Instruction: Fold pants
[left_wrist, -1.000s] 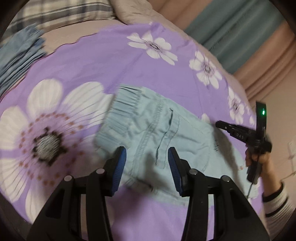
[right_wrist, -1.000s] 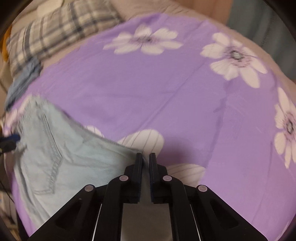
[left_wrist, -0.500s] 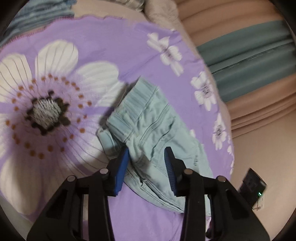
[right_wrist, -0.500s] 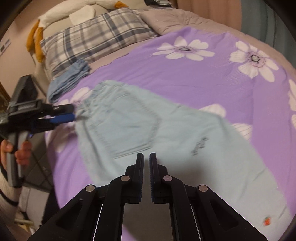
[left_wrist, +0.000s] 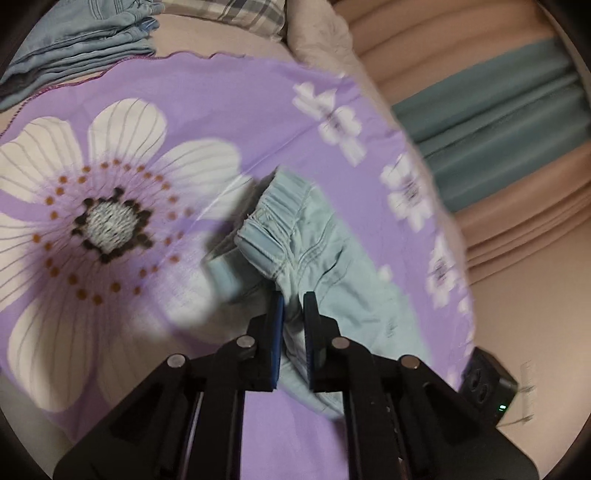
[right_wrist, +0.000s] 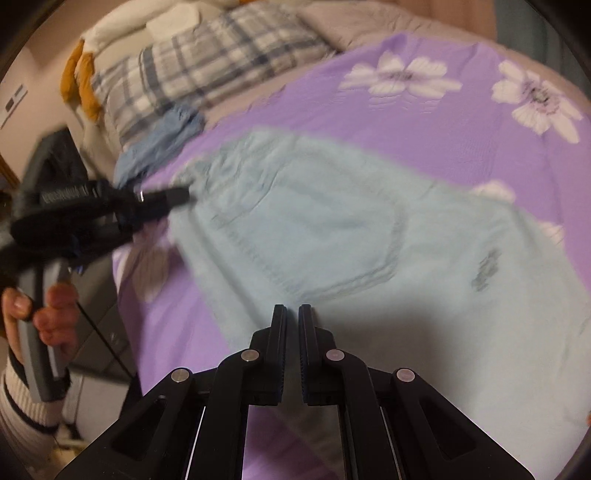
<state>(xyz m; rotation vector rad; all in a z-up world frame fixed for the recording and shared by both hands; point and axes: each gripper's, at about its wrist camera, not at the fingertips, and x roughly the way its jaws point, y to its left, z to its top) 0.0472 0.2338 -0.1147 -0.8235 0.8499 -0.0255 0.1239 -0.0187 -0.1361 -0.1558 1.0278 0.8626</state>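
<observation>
At 9 o'clock, my left gripper (left_wrist: 293, 301) was clamped on the waistband of the pale-blue pants (right_wrist: 332, 229), which lay on the purple floral bedspread (left_wrist: 221, 96). At 6 o'clock, my right gripper (right_wrist: 291, 314) pinched the lower edge. Soft, limp fabric: I judged hems the best holds.

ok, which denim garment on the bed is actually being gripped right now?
The pale light-blue pants on the purple floral sheet; the left gripper pinches them near the waistband. The darker blue folded stack by the plaid pillow lies untouched.
</observation>
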